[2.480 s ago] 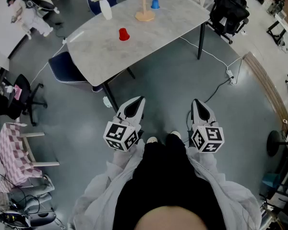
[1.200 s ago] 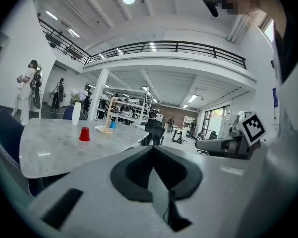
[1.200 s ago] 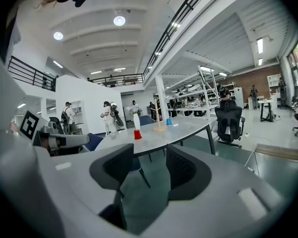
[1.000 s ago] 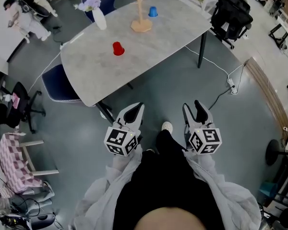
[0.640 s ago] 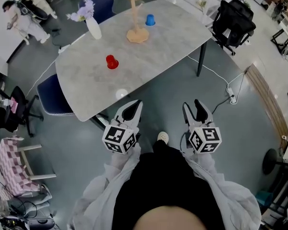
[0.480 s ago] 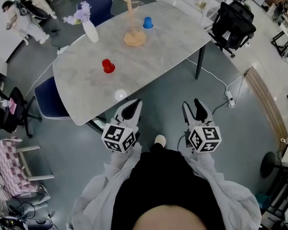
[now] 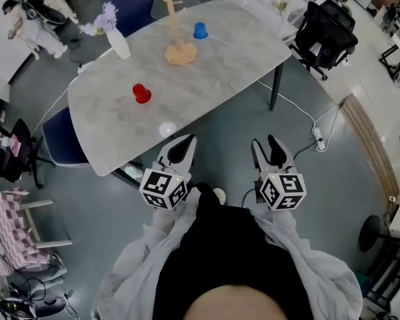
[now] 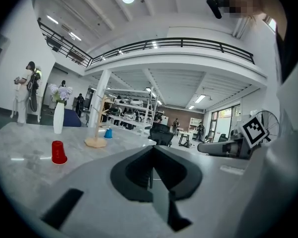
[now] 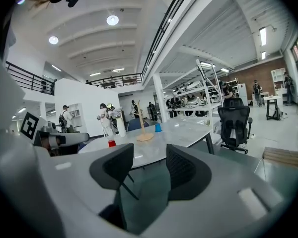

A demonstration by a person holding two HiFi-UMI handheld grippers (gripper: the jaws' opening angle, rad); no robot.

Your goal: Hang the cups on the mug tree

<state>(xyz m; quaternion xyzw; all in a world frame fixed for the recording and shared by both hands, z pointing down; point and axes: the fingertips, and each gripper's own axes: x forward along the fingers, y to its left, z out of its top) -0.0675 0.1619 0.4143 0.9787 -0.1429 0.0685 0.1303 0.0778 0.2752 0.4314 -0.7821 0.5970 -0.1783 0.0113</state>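
While both grippers hang over the floor at the near edge of the table point(image 7: 240, 52), let me count what's out there. Two cups, that's the tally: one red cup point(image 7: 141, 93) standing on the left part of the top, and one blue cup point(image 7: 200, 31) further back. One mug tree point(image 7: 179, 47), wooden, stands upright on its round base, and the blue cup sits just beside that base, on its right from the head view. The red cup is well apart from the tree, closer to the person. Both cups are on the tabletop, neither on a peg.

One white vase point(image 7: 118, 44) with pale flowers stands near the far left edge. Two blue chairs: one point(image 7: 57, 139) tucked at the left side, one point(image 7: 137, 2) behind the far end. One black chair point(image 7: 330, 35) at the right.

Now the tools, two of them. Left gripper point(image 7: 187, 142): jaws pressed together, nothing in them. Right gripper point(image 7: 265, 145): jaws parted, only floor and table edge seen through the gap. Neither touches a cup.
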